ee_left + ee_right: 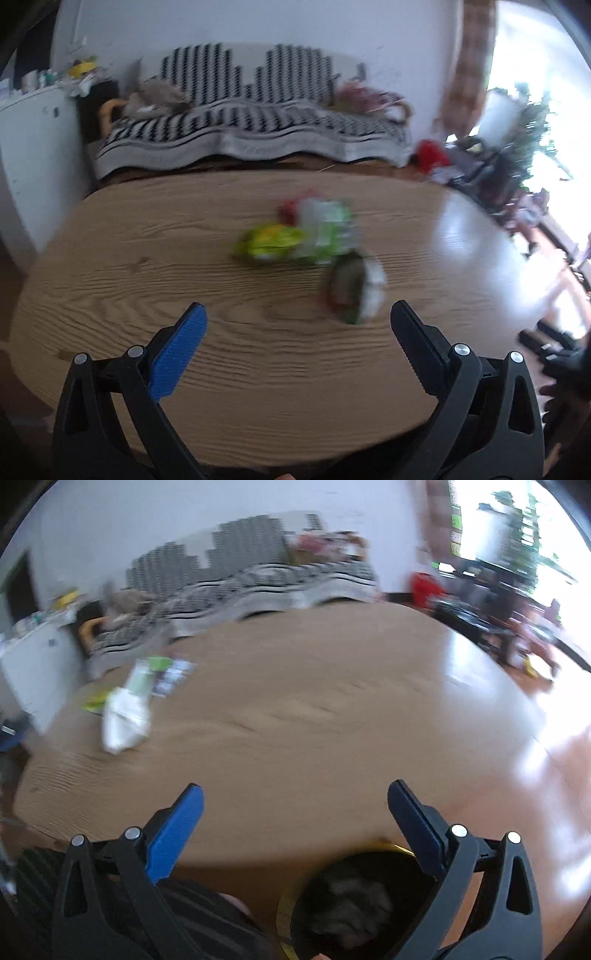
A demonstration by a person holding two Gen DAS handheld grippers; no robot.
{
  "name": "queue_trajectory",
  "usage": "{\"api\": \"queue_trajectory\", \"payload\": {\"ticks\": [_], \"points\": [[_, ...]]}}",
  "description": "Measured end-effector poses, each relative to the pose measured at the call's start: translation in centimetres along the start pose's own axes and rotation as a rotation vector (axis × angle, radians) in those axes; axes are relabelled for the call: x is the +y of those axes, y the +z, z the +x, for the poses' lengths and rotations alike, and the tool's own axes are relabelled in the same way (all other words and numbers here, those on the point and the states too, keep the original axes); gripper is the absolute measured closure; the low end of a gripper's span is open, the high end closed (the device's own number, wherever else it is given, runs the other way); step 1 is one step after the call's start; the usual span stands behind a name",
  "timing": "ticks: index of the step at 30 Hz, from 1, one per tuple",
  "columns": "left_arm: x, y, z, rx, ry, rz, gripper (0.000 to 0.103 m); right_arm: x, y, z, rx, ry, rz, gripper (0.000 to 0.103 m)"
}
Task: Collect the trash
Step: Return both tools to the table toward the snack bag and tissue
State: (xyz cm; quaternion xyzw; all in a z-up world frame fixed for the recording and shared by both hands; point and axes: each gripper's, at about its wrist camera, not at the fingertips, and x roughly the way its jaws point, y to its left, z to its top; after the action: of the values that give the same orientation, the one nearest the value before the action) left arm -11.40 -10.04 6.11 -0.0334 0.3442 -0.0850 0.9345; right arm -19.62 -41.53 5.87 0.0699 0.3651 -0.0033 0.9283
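The left gripper is hanging over the near part of the table with its jaws spread wide and nothing between them, and the right gripper is doing the same thing, wide apart and holding nothing.

Biggest thing in both views is the oval wooden table. Glare is washing out its right end, so the grain is disappearing there. Behind it a sofa under a black-and-white striped throw is running along the wall, smeared by motion blur, way worse in the right wrist view.

Down at the bottom of the right wrist view, just off the table's near edge, a dark bin with a yellowish rim is sitting partly behind the right finger and getting cut off by the frame. There's something greyish inside, but honestly I can't tell what.

The trash is sitting near the middle of the table: a pile of crumpled wrappers, yellow-green, clear-and-green and a bit of red, all touching or overlapping and too blurry to read any labels. Just beside it, nearer the left gripper, a green and white packet is lying on the wood, close ahead of the right finger but not between the fingers. From the right wrist the same stuff is showing far off to the left, well apart from that gripper, as a whitish crumpled smear.
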Motion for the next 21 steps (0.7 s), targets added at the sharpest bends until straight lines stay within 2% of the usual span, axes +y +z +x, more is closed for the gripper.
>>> {"api": "queue_trajectory", "payload": {"ticks": [4,9,14,21], "points": [[2.3,0.6,1.8,0.054,0.073,0.012,0.006,6.3,4.1,3.7,0.05,0.125,-0.016,0.007],[4.4,1.0,4.9,0.1,0.108,0.046,0.006,12.1,6.7,9.2,0.11,0.142,-0.066,0.007],[5.4,1.2,7.9,0.136,0.096,0.068,0.006,14.5,7.3,14.1,0.181,0.147,-0.058,0.007],[3.8,3.1,13.0,0.143,0.052,0.106,0.006,14.1,7.3,17.8,0.213,0.156,-0.01,0.008]]}}
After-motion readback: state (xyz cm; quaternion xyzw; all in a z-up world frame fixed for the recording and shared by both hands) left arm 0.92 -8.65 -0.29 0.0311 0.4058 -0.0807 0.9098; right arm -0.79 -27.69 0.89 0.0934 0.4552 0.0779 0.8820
